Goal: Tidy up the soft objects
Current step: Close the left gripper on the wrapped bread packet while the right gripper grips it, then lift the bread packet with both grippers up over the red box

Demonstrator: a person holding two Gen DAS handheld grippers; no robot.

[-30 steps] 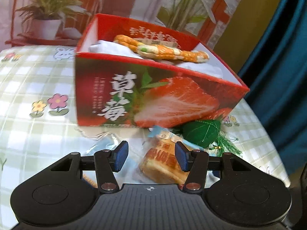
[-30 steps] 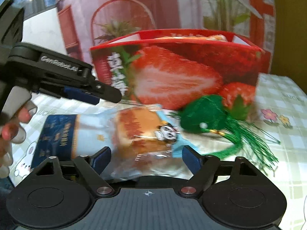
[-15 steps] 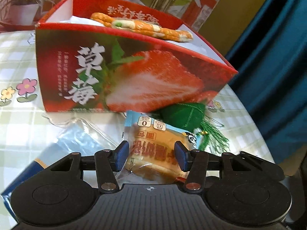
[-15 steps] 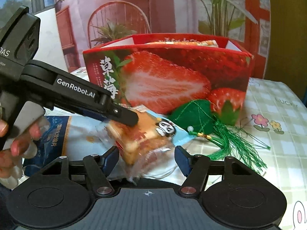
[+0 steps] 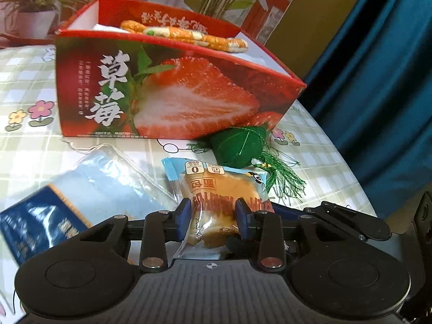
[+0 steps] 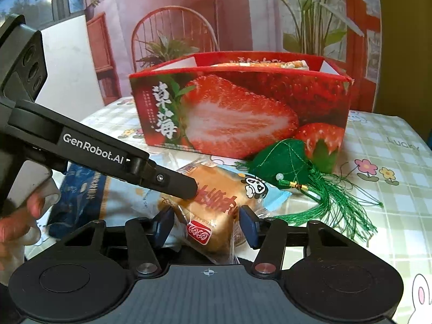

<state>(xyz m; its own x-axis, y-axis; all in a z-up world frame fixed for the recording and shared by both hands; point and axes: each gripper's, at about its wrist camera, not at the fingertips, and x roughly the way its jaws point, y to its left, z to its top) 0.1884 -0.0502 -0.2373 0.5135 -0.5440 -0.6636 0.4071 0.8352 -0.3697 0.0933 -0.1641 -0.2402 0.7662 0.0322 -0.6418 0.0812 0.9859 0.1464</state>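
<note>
The golden bread bun in its clear plastic wrapper [image 5: 216, 205] is lying on the checked tablecloth [image 5: 27, 145] by the red strawberry box [image 5: 172, 91], with the left claw [image 5: 213, 216] and right claw [image 6: 206, 225] both closing on it and squeezing it.

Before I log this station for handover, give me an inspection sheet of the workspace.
Surface: checked floral tablecloth.
Job's things: wrapped bread on the table; strawberry box behind, holding an orange soft toy.
Clutter: green tasselled pouch against the box; blue-and-clear packet beside the bread.
Grippers: left gripper and right gripper have both just been closing, pads pressing the bread.
Cables: nothing seen.
Surroundings: potted plants, teal curtain.
</note>
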